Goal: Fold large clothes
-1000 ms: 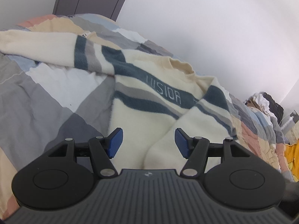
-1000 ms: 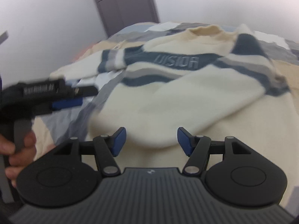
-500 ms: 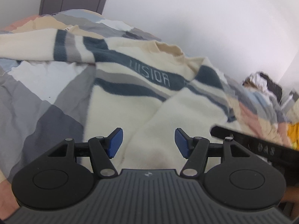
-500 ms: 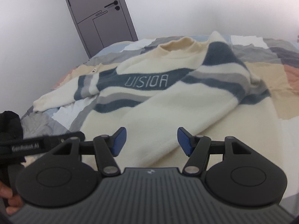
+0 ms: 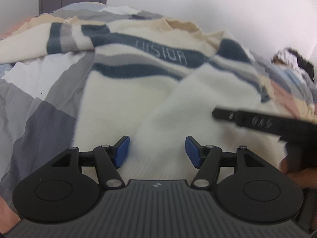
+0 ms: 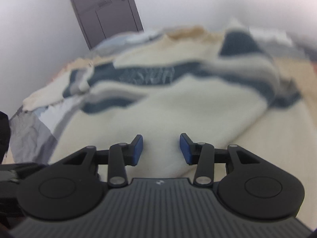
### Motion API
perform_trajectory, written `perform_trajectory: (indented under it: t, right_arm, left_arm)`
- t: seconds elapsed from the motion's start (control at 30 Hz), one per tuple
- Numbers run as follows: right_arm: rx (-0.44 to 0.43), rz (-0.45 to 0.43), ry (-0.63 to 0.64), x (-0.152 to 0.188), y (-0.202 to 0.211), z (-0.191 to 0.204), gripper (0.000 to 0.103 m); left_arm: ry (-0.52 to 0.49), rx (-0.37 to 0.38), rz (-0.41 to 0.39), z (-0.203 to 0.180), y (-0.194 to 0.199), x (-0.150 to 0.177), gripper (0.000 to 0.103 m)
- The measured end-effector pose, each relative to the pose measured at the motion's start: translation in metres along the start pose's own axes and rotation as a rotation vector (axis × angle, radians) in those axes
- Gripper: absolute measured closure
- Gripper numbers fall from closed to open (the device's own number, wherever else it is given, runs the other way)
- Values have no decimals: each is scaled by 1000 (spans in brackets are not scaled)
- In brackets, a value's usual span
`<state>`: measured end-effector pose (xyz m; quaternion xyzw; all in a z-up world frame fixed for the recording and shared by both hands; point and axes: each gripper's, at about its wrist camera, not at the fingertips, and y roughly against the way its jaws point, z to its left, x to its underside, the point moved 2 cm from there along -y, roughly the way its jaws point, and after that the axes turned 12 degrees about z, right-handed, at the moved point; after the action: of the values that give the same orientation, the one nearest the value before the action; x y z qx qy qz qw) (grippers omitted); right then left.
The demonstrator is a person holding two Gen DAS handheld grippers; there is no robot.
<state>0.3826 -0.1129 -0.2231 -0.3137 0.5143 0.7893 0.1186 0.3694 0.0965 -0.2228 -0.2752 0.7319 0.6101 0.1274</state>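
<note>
1. The left wrist view picks out the letters on the dark stripe of the cream sweater, which lies spread face up on the patchwork quilt. It also shows a heap of clothes at the far right and the right gripper's black body reaching in from that side.
2. The right wrist view is blurred, so the lettering smears, but it alone shows the grey door in full, handle included.
3. The left gripper holds its blue pads wide apart over the folded-in sleeve, touching nothing.
4. The right gripper has just been closing its jaws. They stand partly apart above the sweater's lower edge, with no cloth pinched.
5. No containers are in view.
</note>
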Motion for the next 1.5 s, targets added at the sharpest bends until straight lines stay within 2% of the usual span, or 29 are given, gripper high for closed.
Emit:
perform_trajectory:
  t: [0.17,0.27,0.37,0.53,0.6,0.7,0.8,0.83,0.87,0.9,0.97,1.07,1.13,1.23,1.27,1.3,1.33,1.37,1.43,1.5]
  right_arm:
    - [-23,27,-46,-2,-6,-9,61]
    - [-18,21,-28,-1,-3,-7,61]
    - [-28,21,-31,-2,-2,-8,61]
    - [-49,21,-43,-5,-3,-12,61]
    - [-56,21,-52,-4,-4,-15,61]
    - [-73,18,-79,-4,-4,-18,61]
    - [-72,19,-80,-4,-7,-17,60]
    - [-65,19,-70,-4,-8,-16,60]
    - [-57,16,-61,-5,-9,-15,60]
    - [-51,6,-57,-6,-9,-15,60]
    - [-49,-8,-61,-7,-11,-16,60]
    - [-48,-20,-77,-10,-16,-21,61]
    - [-46,-22,-84,-14,-19,-21,61]
    - [-30,-31,-76,-16,-20,-19,61]
    - [-26,-40,-75,-16,-20,-20,61]
    - [-27,-45,-79,-15,-19,-21,61]
    - [-33,-46,-85,-15,-19,-22,61]
    - [-37,-47,-90,-15,-19,-23,61]
    - [-22,-54,-67,-18,-18,-21,61]
    - [31,-78,-3,-20,-16,-13,60]
  left_arm:
    - [199,12,-64,41,14,-17,36]
    - [369,-20,-38,81,11,-43,36]
    - [530,-9,-37,133,5,-72,36]
    - [662,-164,-112,219,7,-105,36]
    - [734,-160,-142,256,8,-110,36]
    - [836,-135,-230,304,10,-112,35]
    - [960,-51,-278,343,1,-111,33]
    - [972,-5,-297,352,-4,-111,33]
    - [947,-2,-285,357,-10,-115,32]
    - [903,-36,-278,359,-13,-121,32]
    - [848,-110,-312,359,-15,-131,32]
    - [907,-169,-389,369,-16,-140,32]
    - [935,-294,-427,369,-12,-149,32]
    - [1003,-294,-410,383,-17,-160,34]
    - [1017,-311,-399,388,-17,-163,37]
    - [1012,-354,-398,388,-17,-166,52]
    - [989,-427,-393,384,-16,-168,61]
    - [960,-490,-364,387,-18,-174,77]
    - [890,-544,-341,379,-17,-180,89]
    - [773,-590,-402,367,-2,-182,91]
